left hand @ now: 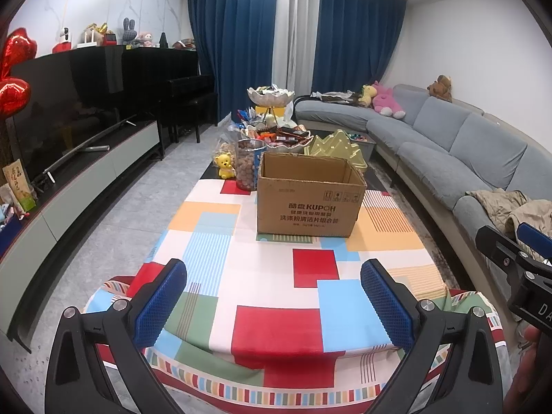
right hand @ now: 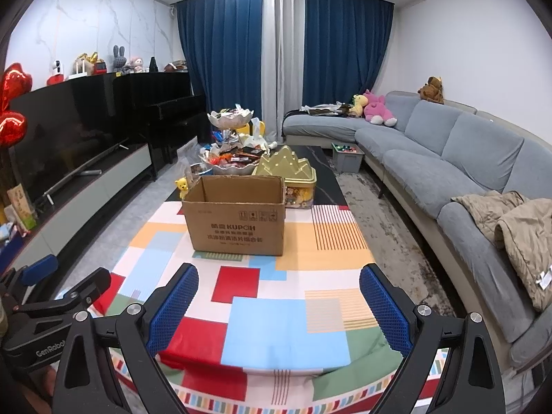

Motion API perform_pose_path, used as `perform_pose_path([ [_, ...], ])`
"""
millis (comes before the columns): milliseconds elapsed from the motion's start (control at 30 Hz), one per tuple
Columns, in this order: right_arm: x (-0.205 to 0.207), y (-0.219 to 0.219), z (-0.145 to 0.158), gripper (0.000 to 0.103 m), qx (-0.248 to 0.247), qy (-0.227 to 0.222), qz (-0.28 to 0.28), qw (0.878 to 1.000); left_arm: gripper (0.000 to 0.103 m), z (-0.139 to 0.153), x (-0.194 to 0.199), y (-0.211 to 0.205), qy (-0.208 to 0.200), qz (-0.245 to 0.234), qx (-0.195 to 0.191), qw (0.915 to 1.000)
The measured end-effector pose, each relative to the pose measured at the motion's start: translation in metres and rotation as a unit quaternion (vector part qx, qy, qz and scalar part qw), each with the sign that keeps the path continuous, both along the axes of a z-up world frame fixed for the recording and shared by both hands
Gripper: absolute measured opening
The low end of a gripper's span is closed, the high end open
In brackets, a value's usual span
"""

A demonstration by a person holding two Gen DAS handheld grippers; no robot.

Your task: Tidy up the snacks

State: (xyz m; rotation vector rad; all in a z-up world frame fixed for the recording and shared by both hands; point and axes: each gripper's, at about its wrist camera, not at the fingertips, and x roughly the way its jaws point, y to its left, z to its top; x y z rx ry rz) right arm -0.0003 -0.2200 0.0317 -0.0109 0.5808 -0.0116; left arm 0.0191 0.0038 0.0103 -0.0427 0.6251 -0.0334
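- Two grippers, both spread wide with nothing between the blue pads: left gripper [left hand: 274, 305] and right gripper [right hand: 279, 305], each hovering over the near end of the table.
- Patchwork tablecloth [left hand: 276, 286] covers the near part of the table; only bare cloth lies between either pair of fingers.
- Cardboard box [left hand: 308, 196], top open, stands on the cloth, straight ahead of both grippers and well apart from them; from the right wrist it sits slightly left of centre [right hand: 236, 219].
- Snacks are all beyond the box: heaped snack bowl [left hand: 286, 138] behind it, clear jar of brown round snacks [left hand: 247, 165] just beside the box's far-left corner, gold mountain-shaped tin [right hand: 288, 172] at its far-right corner.
- Tiered stand [right hand: 230, 119] with more wrapped snacks at the far end.
- Small yellow bear figure [left hand: 225, 165] just left of the jar.
- Grey sofa [right hand: 448, 158] along the right; TV [left hand: 65, 114] on the left.
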Motion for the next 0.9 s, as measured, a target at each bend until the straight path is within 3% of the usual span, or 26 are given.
perform_pose_path([
  [900, 0.0001, -0.0001, 0.0, 0.096, 0.003, 0.004, 0.0, 1.0, 0.103, -0.0003, -0.0005, -0.0007, 0.001, 0.0, 0.0, 1.0],
])
